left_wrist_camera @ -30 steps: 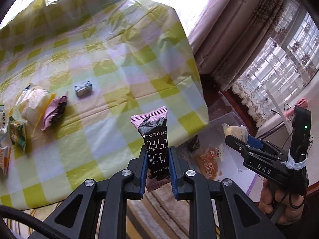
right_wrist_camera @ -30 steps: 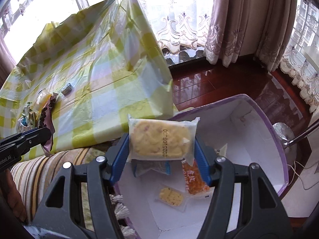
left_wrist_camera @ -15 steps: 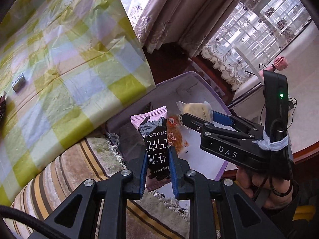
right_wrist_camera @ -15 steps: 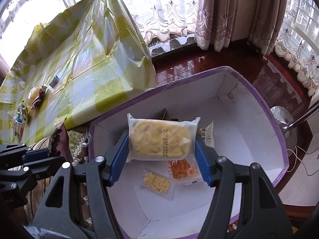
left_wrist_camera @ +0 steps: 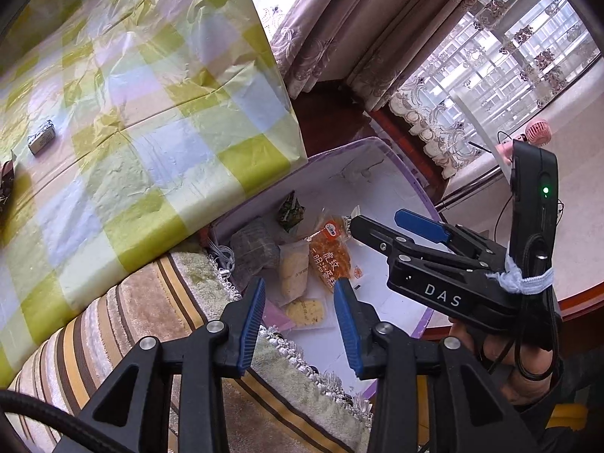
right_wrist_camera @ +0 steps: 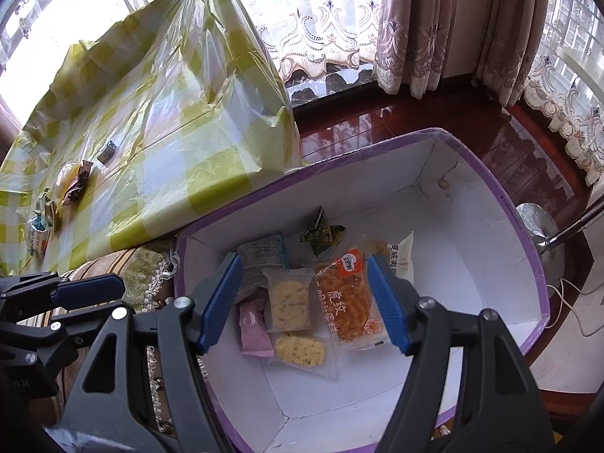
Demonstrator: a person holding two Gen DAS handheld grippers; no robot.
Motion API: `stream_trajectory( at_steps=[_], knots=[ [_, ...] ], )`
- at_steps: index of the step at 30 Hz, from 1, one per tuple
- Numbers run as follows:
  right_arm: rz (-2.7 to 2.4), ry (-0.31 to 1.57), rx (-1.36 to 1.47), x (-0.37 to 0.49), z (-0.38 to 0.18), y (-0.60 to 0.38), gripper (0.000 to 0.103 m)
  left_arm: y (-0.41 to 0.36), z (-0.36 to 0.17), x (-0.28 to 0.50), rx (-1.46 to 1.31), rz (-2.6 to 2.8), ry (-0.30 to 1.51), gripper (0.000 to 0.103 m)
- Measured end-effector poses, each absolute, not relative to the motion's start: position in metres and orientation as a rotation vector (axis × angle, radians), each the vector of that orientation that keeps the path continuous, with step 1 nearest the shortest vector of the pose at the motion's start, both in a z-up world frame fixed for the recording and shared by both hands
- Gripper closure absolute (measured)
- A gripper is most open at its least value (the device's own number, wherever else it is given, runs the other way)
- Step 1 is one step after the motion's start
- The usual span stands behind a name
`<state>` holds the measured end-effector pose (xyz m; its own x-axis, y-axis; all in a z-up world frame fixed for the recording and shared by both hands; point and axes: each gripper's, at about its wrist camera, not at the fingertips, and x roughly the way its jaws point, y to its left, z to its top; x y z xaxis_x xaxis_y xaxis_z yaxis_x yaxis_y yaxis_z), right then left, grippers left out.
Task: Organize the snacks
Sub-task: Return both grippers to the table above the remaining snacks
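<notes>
Snack box beside the surface, with both hand-held grippers released above it.

The purple-rimmed white box [right_wrist_camera: 502, 204] is seen on the floor next to the checked surface [right_wrist_camera: 158, 120]. Inside it are laid an orange snack packet [right_wrist_camera: 349, 298], two pale yellow biscuit packets [right_wrist_camera: 288, 298] [right_wrist_camera: 300, 347], a pink chocolate bar [right_wrist_camera: 255, 324], a grey wrapped snack [right_wrist_camera: 264, 256], a small dark green sweet [right_wrist_camera: 321, 232] and a white packet [right_wrist_camera: 404, 258] at the right. The left hand-held gripper [left_wrist_camera: 298, 317] is held over the box rim; its jaws have just been opening and nothing is between them. The right hand-held gripper [right_wrist_camera: 305, 302] is likewise parted and empty, its jaws having just opened further. More wrapped snacks [right_wrist_camera: 64, 192] are left on the surface, well apart from the box.
</notes>
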<state>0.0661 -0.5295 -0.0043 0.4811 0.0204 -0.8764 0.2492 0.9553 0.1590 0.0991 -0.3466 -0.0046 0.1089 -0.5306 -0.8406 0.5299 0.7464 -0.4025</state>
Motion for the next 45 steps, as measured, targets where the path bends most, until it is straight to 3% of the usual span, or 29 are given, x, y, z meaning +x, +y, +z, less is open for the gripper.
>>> stream_trajectory(
  at_steps=[16,44,45],
  knots=[
    [-0.095,1.054,0.236,0.087,0.010,-0.493,0.031,-0.278,0.008,0.133,-0.117,-0.589,1.136,0.063],
    [0.154,1.040,0.044,0.153,0.028,-0.355,0.025,0.025,-0.006,0.134,-0.609,0.112,0.948,0.063],
    [0.161,1.040,0.039,0.156,0.028,-0.348,0.024,0.032,-0.007,0.134,-0.626,0.129,0.942,0.060]
  ],
)
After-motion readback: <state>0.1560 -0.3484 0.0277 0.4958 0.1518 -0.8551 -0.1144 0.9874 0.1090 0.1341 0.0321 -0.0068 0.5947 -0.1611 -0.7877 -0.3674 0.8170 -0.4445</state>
